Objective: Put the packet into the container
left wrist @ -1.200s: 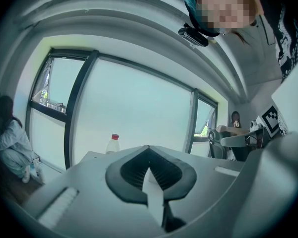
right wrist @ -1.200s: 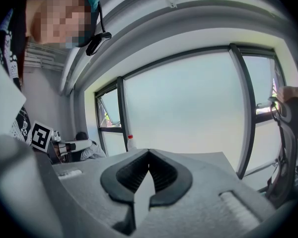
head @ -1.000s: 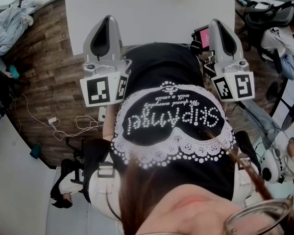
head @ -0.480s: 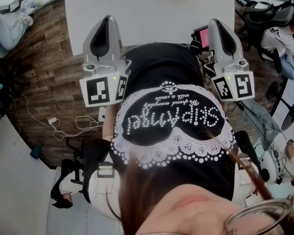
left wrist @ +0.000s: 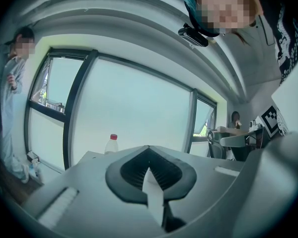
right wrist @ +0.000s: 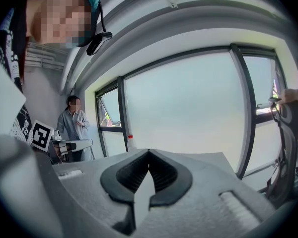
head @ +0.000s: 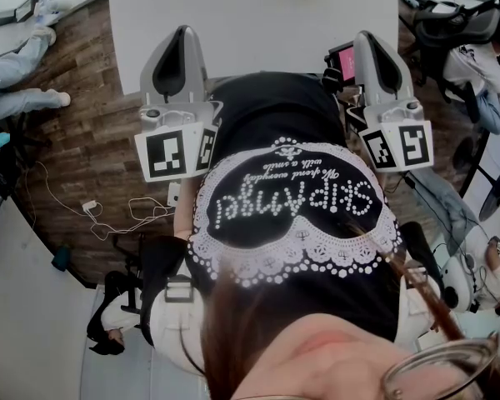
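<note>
Diffuse daylight is admitted through the large window, which is rendered washed-out and featureless. Surfaces below the window are left in soft grey shade, without hard shadows. Straight lines around the window are bowed by fisheye distortion, and the corners are darkly vignetted. In the head view, hair nearest the lens is blurred.

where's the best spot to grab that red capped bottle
The bottle stands upright and looks round and narrow, so probably grip its pale body just below the red cap, coming in level from the side. Only its top shows.
</note>
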`<state>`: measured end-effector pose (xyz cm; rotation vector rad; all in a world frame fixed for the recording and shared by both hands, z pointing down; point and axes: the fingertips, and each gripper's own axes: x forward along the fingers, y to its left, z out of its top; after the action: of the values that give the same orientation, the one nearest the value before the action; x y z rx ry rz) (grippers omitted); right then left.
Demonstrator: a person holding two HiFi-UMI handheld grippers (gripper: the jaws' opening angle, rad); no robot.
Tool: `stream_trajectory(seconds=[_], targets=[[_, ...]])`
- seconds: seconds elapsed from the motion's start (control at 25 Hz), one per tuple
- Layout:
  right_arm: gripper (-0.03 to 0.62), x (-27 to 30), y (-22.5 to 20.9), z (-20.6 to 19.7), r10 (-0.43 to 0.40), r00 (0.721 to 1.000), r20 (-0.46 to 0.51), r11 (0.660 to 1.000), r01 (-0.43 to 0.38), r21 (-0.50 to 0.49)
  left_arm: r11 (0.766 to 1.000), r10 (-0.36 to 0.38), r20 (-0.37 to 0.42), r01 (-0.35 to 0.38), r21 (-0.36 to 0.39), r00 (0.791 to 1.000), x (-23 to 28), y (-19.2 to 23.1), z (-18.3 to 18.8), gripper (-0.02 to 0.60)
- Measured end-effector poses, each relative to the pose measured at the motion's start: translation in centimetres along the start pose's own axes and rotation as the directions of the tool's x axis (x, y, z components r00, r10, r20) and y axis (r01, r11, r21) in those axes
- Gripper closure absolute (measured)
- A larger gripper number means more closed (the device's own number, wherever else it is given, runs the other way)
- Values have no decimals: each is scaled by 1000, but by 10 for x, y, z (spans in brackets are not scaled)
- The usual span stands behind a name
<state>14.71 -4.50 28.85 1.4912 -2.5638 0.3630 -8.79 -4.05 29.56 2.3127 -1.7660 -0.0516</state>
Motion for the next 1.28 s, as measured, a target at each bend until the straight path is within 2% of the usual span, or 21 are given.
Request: stream_trajectory(seconds=[1.28], targets=[[592,-4,12,-1,-2,1000,-10,999,1,-40,1000,-2,1,2,-4,1000,-11,4,0,580]])
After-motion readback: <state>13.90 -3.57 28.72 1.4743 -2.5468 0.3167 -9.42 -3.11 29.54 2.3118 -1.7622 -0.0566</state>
